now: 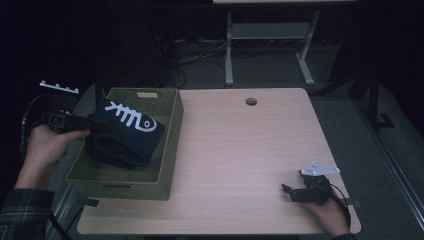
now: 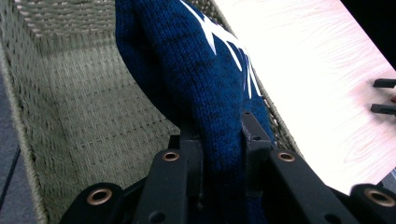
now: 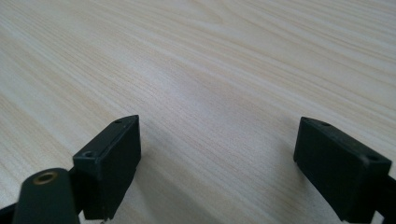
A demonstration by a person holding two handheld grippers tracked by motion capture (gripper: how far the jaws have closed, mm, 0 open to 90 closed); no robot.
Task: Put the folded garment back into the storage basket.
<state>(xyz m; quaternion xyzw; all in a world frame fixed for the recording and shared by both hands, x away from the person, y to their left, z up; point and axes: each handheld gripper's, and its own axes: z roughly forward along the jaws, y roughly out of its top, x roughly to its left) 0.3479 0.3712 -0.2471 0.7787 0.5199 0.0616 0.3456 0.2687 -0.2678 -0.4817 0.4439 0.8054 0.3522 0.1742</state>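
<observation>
The left gripper is clamping its two black jaws on a fold of a dark blue knitted garment with white line markings. The garment is hanging down into an olive-green woven rectangular basket, leaning against its far wall. Beyond the basket a pale wooden tabletop is showing, with the right gripper's two black jaw tips poking in at the edge.

Folded navy sweater in basket
</observation>
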